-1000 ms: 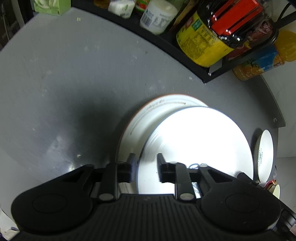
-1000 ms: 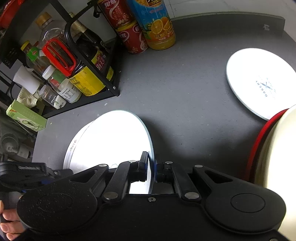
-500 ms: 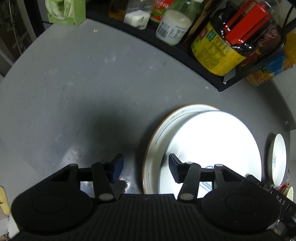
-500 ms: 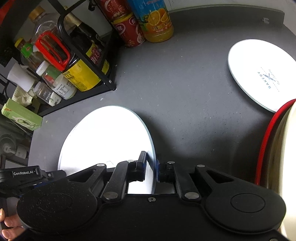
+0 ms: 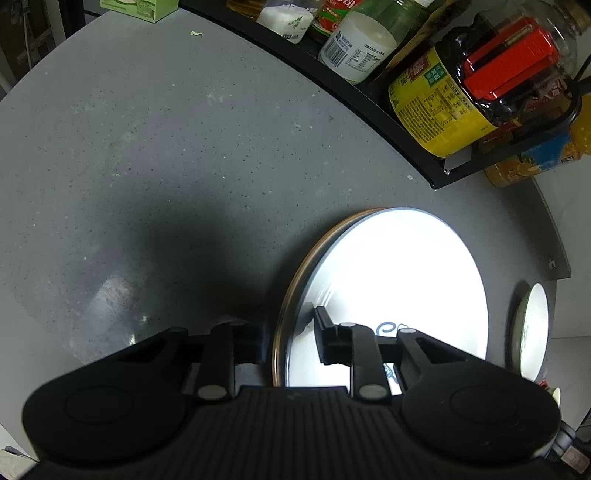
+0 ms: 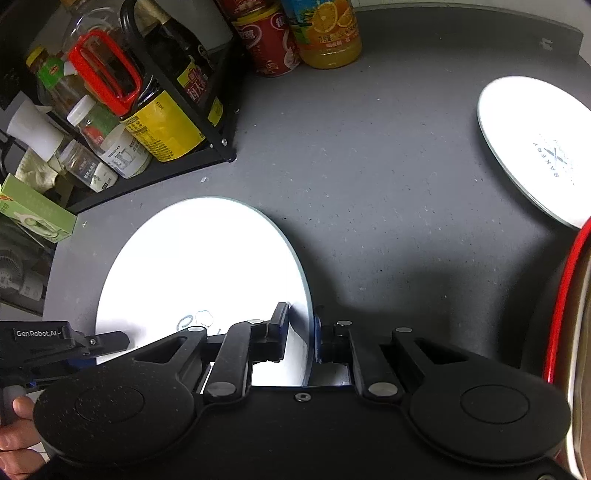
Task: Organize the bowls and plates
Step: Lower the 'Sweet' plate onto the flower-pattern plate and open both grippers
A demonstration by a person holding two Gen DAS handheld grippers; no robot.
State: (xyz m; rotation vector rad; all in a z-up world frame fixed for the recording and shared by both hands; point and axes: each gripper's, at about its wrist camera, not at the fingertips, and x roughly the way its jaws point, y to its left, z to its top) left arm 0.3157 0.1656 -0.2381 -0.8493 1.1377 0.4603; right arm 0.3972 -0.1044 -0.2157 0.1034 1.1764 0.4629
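Note:
A white plate point(image 5: 399, 288) lies almost square on a brown-rimmed plate point(image 5: 295, 273), of which only the left rim shows. My left gripper point(image 5: 290, 332) straddles that stacked rim. One finger is outside on the counter and the other is above the white plate. Its jaws are closing, with a gap still showing. In the right wrist view, my right gripper point(image 6: 301, 317) sits around the white plate's point(image 6: 199, 266) right edge. Its jaws are opening and the pads look just off the rim. The lower plate is hidden there.
A black rack point(image 6: 177, 173) of bottles and jars stands at the back, with cans and an orange juice bottle point(image 6: 325, 33) beside it. A lettered white plate point(image 6: 535, 147) lies far right, and a red-rimmed bowl point(image 6: 554, 314) is close on the right. A hand point(image 6: 14, 424) holds the left gripper.
The white plate has slid left until it covers nearly all of the brown-rimmed plate. My left gripper spread wide, then narrowed around both rims. My right jaws have eased slightly apart.

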